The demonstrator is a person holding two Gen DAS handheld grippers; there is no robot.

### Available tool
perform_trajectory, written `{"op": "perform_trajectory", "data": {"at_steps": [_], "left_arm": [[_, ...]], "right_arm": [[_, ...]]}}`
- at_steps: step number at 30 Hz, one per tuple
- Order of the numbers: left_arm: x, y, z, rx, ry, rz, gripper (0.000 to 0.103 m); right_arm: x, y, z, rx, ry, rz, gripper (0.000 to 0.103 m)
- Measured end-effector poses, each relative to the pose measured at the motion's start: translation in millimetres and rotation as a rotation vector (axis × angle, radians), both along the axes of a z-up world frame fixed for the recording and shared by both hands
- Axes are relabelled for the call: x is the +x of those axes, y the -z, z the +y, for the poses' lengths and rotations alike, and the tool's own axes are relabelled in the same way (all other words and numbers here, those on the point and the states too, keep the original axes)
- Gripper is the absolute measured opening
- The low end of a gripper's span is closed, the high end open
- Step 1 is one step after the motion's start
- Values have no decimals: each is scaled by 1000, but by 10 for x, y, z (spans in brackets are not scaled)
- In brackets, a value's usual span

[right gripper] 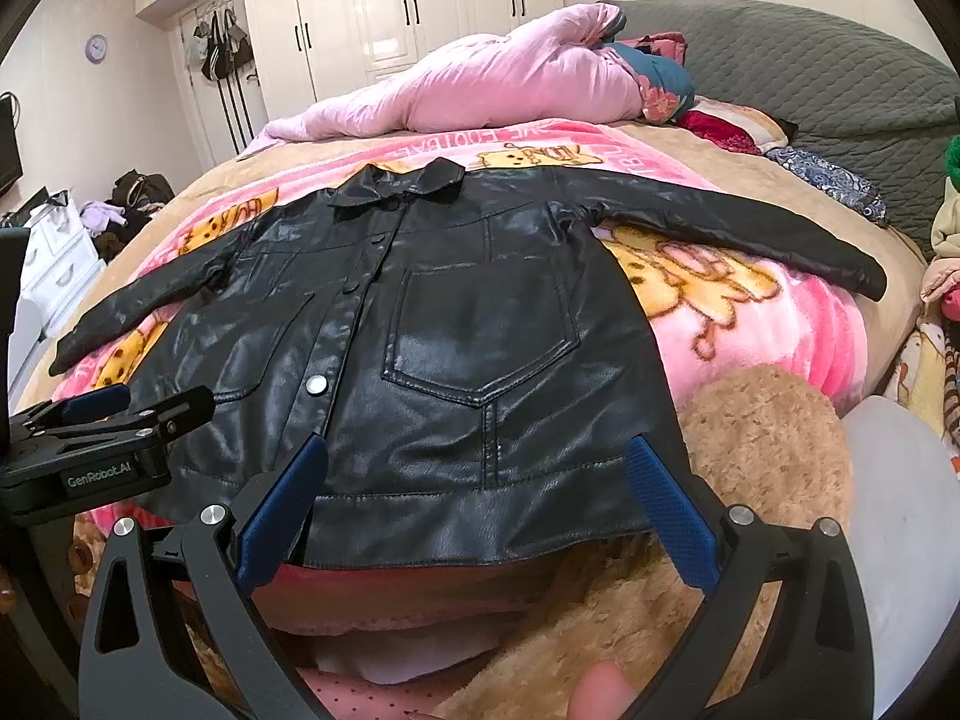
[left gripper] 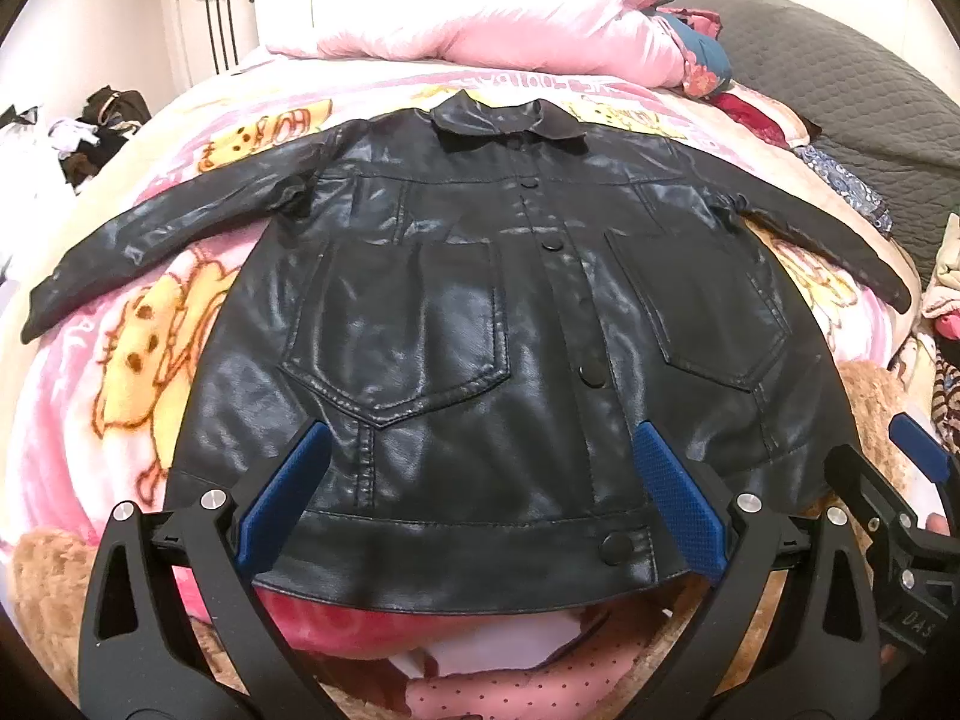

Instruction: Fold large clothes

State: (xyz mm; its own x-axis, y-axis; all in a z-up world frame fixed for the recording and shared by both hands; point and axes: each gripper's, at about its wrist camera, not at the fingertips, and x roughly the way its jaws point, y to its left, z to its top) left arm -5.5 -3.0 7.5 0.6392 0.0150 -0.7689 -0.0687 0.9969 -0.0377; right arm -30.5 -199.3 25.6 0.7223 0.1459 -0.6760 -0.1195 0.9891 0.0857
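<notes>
Left gripper (left gripper: 480,480), its blue-padded fingers (left gripper: 282,498) spread wide, hovers over the hem of the black faux-leather jacket (left gripper: 456,324), gripping nothing; the right gripper (right gripper: 477,495), equally wide and empty, hangs over the hem on the jacket's other side. Buttoned front up, collar away from the cameras and both sleeves stretched outward, the jacket lies flat on a pink cartoon-printed blanket (left gripper: 90,360) covering the bed, with a rumpled pink quilt (right gripper: 498,84) beyond its collar.

Bed (right gripper: 852,222) under pink cartoon blanket (right gripper: 798,312), black leather jacket (right gripper: 456,324) flat on top.
</notes>
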Motion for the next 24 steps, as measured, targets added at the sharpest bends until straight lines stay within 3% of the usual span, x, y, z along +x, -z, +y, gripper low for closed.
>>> {"op": "perform_trajectory", "data": {"at_steps": [11, 24], "left_arm": [[132, -9, 29, 7, -8, 18, 94], [763, -396, 33, 17, -31, -30, 94]], "right_arm": [[126, -42, -57, 5, 2, -2, 99], [837, -396, -363, 95, 80, 24, 99]]}}
